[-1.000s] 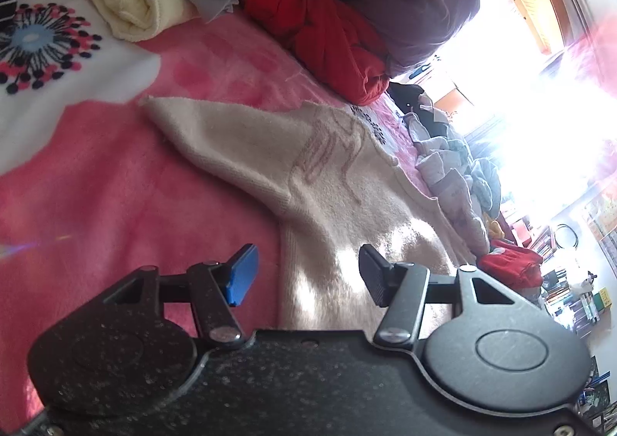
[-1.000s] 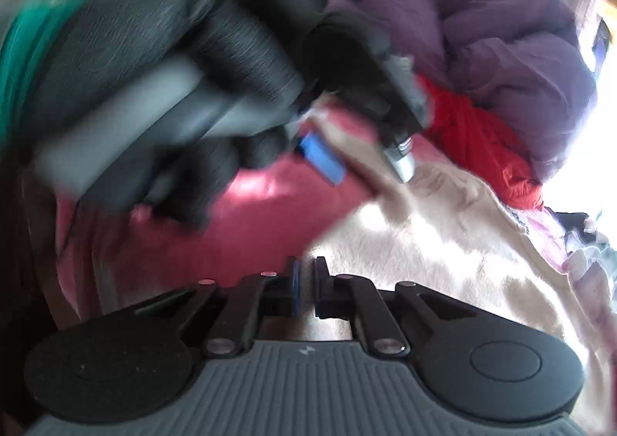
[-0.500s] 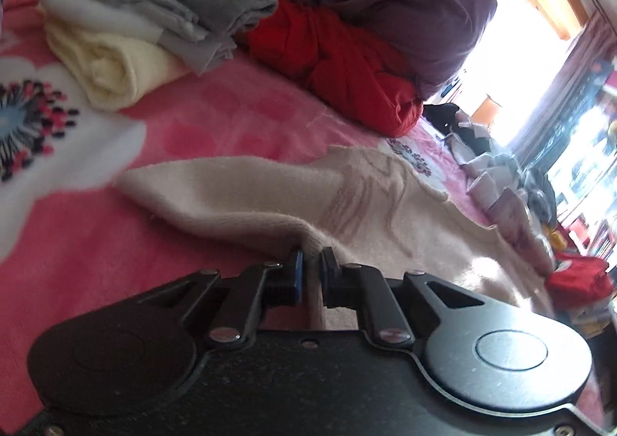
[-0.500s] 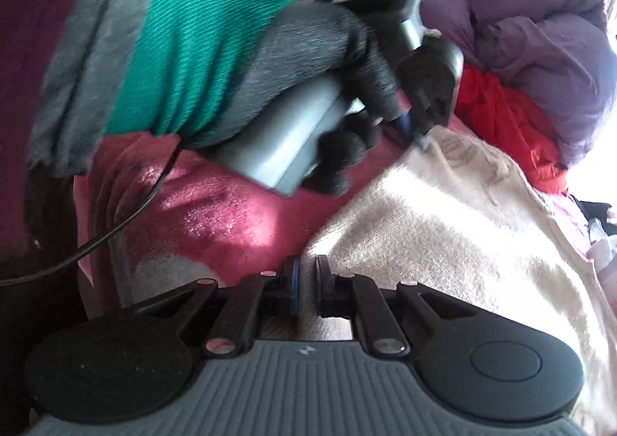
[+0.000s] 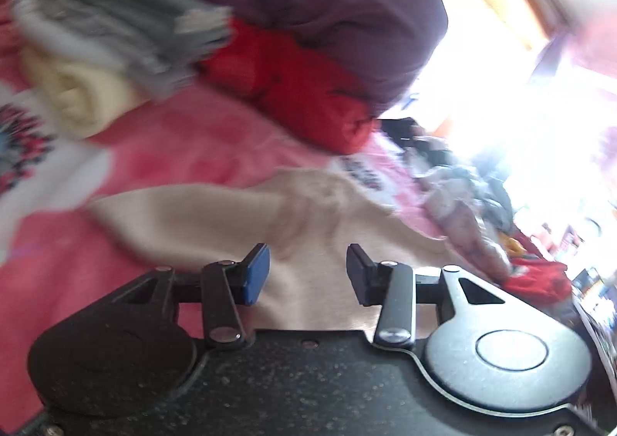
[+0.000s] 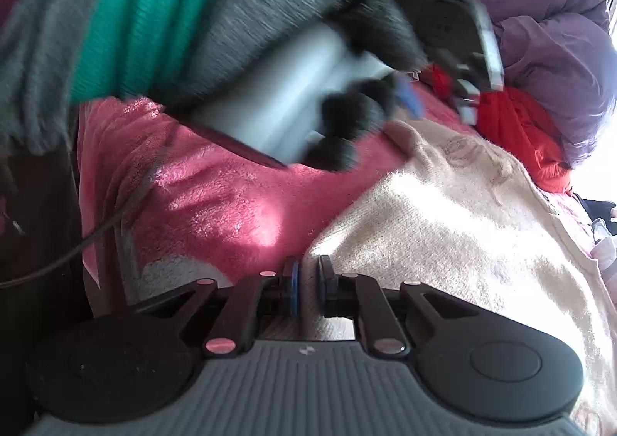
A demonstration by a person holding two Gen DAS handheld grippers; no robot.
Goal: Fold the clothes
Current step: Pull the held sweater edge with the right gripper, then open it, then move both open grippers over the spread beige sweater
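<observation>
Left gripper [image 5: 307, 272] spread wide, nothing between the pads, just over the sweater [image 5: 216, 216] spread ahead on the blanket [image 5: 193, 143]. Right gripper [image 6: 306, 283] pinched narrow on the sweater's near edge.

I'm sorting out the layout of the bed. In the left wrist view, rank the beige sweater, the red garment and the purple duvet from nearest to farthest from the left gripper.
1. Beige sweater: directly ahead, lying under the open fingers of the left gripper.
2. Red garment: farther back, at centre, on the pink blanket.
3. Purple duvet: farthest, piled behind the red garment.
</observation>
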